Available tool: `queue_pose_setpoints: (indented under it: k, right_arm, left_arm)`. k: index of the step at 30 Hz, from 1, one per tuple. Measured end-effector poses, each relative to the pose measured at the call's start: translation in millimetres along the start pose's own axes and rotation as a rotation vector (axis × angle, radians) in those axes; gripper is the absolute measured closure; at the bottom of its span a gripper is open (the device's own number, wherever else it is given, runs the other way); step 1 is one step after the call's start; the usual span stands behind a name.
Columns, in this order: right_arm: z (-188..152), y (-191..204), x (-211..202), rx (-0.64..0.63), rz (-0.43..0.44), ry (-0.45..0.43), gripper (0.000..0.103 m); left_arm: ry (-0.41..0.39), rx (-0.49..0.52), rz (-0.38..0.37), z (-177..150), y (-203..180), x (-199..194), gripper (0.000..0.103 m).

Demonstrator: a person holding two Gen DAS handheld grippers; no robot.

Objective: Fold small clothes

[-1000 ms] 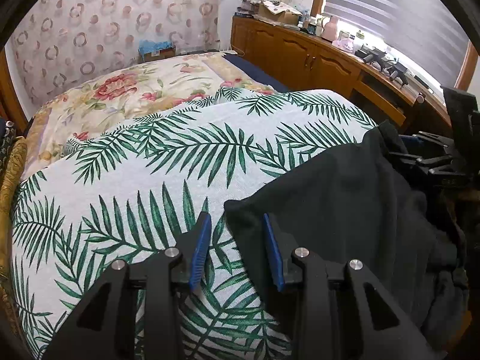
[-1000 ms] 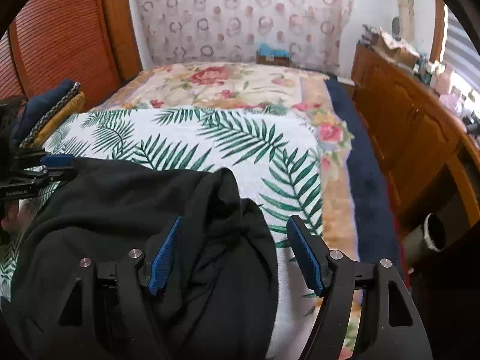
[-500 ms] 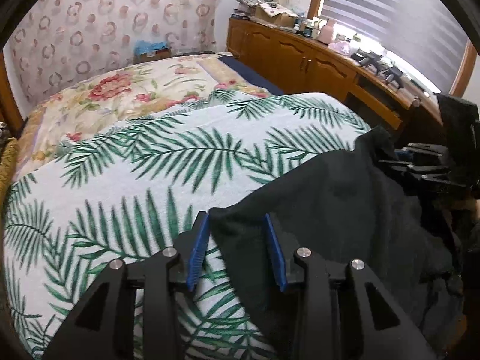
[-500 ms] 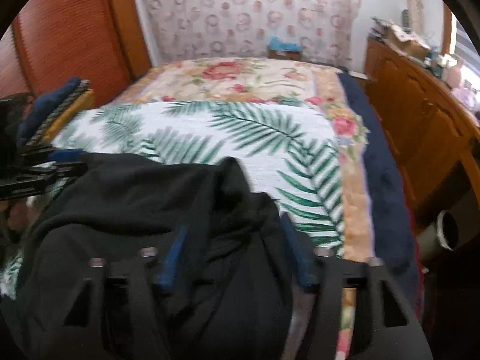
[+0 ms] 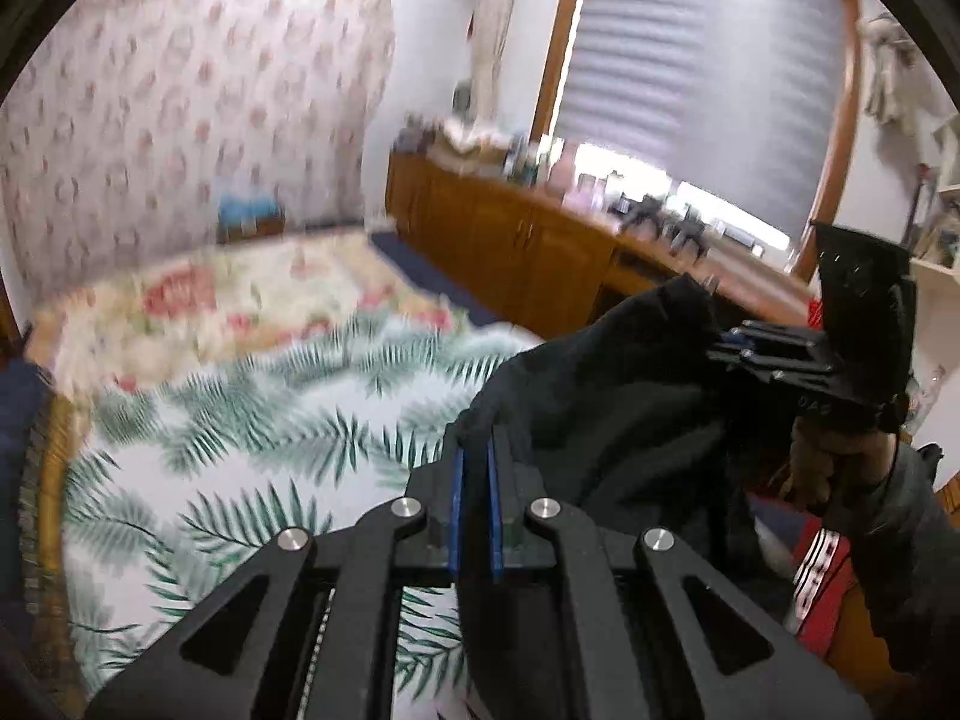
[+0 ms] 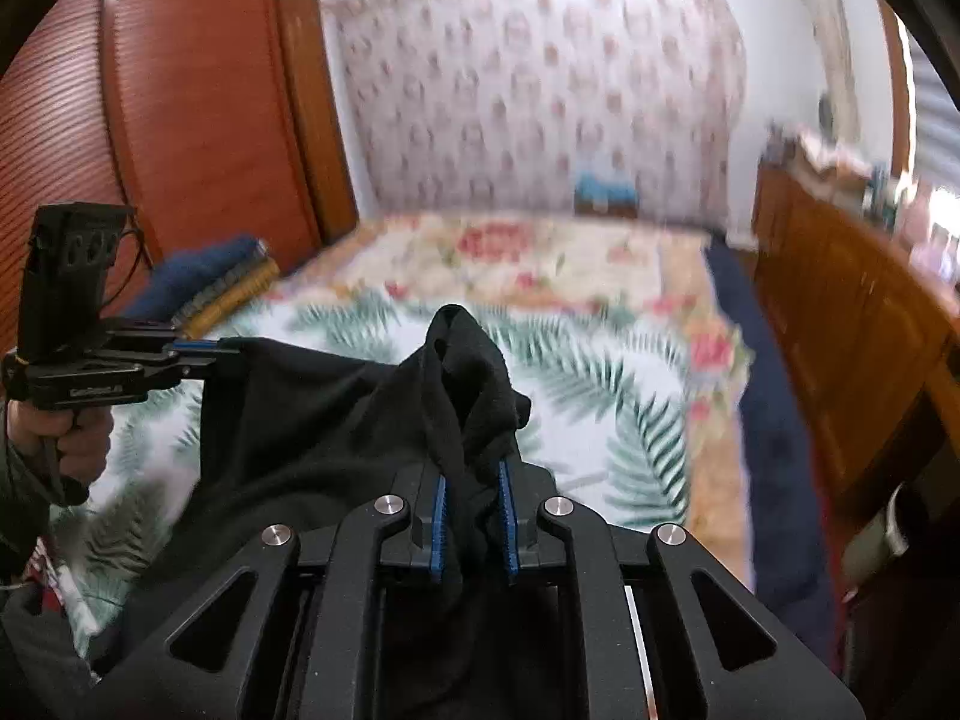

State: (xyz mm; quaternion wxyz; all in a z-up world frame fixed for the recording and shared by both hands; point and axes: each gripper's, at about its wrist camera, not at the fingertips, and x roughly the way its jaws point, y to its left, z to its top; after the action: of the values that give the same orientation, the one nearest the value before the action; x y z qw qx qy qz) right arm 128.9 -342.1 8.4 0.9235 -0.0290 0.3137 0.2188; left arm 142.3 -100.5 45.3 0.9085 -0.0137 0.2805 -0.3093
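Observation:
A black garment [image 5: 606,414] hangs in the air between both grippers, above the palm-leaf blanket [image 5: 252,456]. My left gripper [image 5: 473,468] is shut on one edge of it. My right gripper [image 6: 474,480] is shut on a bunched fold of the same garment [image 6: 336,414]. In the left wrist view the right gripper [image 5: 774,354] holds the cloth's far corner at the right. In the right wrist view the left gripper [image 6: 198,351] holds the cloth's corner at the left. The garment's lower part sags out of view.
The palm-leaf blanket [image 6: 606,408] lies over a floral bedspread [image 6: 540,258]. A wooden cabinet [image 5: 528,252] runs along the right under a window. A wooden wardrobe [image 6: 198,120] and stacked cushions [image 6: 210,282] are at the left. Red-and-white clothing [image 5: 822,570] lies lower right.
Both grippers closed on the black garment and lifted it off the bed. The views tilted upward and the cloth now hangs stretched between them.

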Motion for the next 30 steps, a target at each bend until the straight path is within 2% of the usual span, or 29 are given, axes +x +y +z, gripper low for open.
queue_pose_setpoints:
  k: [5,9,12,16,21,24,27,30]
  right_arm:
    - [33,44,-74,-0.068,-0.006,-0.141,0.092]
    - [57,76,-126,-0.11,-0.003,-0.247,0.092]
    - [75,99,-161,-0.139,0.026,-0.323,0.093]
    - [85,124,-183,-0.156,0.068,-0.373,0.093]
    - [89,152,-189,-0.199,0.126,-0.376,0.093]
    - [94,154,-180,-0.195,0.153,-0.361,0.093]
    - [100,151,-157,-0.182,0.162,-0.321,0.093]
    - [107,141,-105,-0.184,0.132,-0.249,0.093]
  left_arm:
    - [-0.175,0.057,0.035,22,-28,-104,0.099]
    - [-0.277,0.093,0.065,34,-41,-175,0.099]
    - [-0.339,0.136,0.105,36,-49,-216,0.099]
    - [-0.386,0.148,0.145,33,-44,-249,0.099]
    - [-0.399,0.119,0.187,33,-12,-258,0.099]
    - [-0.387,0.09,0.209,33,11,-247,0.099]
    - [-0.337,0.059,0.247,36,41,-211,0.099]
    - [-0.236,0.02,0.307,31,86,-143,0.096]
